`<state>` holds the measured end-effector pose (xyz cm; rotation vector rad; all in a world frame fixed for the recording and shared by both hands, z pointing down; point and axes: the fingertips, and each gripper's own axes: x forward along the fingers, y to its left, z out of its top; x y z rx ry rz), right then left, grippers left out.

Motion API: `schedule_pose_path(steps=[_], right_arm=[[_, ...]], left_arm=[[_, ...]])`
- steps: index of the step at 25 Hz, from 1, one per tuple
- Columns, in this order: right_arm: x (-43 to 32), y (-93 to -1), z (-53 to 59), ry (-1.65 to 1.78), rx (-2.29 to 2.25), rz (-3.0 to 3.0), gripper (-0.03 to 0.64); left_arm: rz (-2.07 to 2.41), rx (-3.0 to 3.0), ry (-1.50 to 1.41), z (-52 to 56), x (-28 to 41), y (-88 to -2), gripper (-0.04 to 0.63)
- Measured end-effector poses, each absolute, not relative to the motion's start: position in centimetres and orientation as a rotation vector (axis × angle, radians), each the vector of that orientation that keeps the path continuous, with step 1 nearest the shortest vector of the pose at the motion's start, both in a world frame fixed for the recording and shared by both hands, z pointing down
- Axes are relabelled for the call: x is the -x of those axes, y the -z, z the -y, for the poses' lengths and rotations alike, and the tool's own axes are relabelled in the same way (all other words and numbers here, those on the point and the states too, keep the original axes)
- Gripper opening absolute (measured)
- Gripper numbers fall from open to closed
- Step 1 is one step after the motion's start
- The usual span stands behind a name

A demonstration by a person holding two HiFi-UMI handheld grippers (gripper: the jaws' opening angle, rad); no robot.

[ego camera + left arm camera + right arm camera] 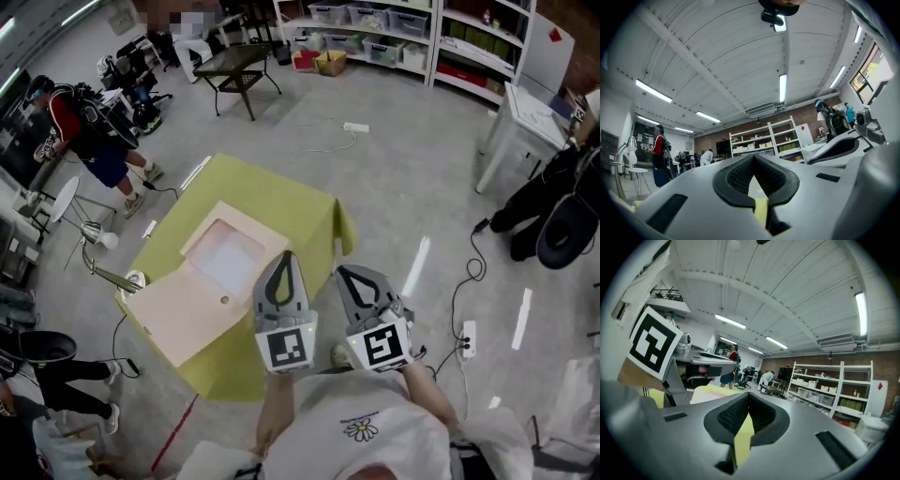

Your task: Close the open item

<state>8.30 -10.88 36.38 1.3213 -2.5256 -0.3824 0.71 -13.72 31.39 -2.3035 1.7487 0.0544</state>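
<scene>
A pale pink flat box (232, 255) lies open on the yellow-green cloth of a small table (309, 216). Its lid (178, 317) is folded out flat toward the near left. My left gripper (286, 257) hovers over the box's near right corner, jaws shut and empty. My right gripper (344, 273) hangs beside it past the table's near right edge, also shut on nothing. In the left gripper view the left gripper (753, 157) points up at the ceiling with its pads meeting. The right gripper view shows the right gripper (748, 395) closed over yellow cloth (740, 439), with the left gripper's marker cube (652, 344) at its left.
A desk lamp (101, 240) stands off the table's left side. A person (94, 141) stands at far left, another in black (553, 206) at right. A black table (234, 66), shelves (394, 37), a white table (530, 117) and a floor power strip (469, 337) surround the spot.
</scene>
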Motion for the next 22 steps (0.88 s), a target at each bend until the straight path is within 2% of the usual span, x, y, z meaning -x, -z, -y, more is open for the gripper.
schedule_pose_path(steps=[11,22], right_arm=[[-3.0,-36.1,16.3,0.274,-1.011,2.844,0.013],[6.9,-34.7,16.0,0.272,-0.480,3.017,0.012]], left_arm=[[-2.083,2.090,-0.024,16.3,6.5,-33.2,0.014],[-2.631,1.462,0.061,7.1,19.4,-33.3,0.014]])
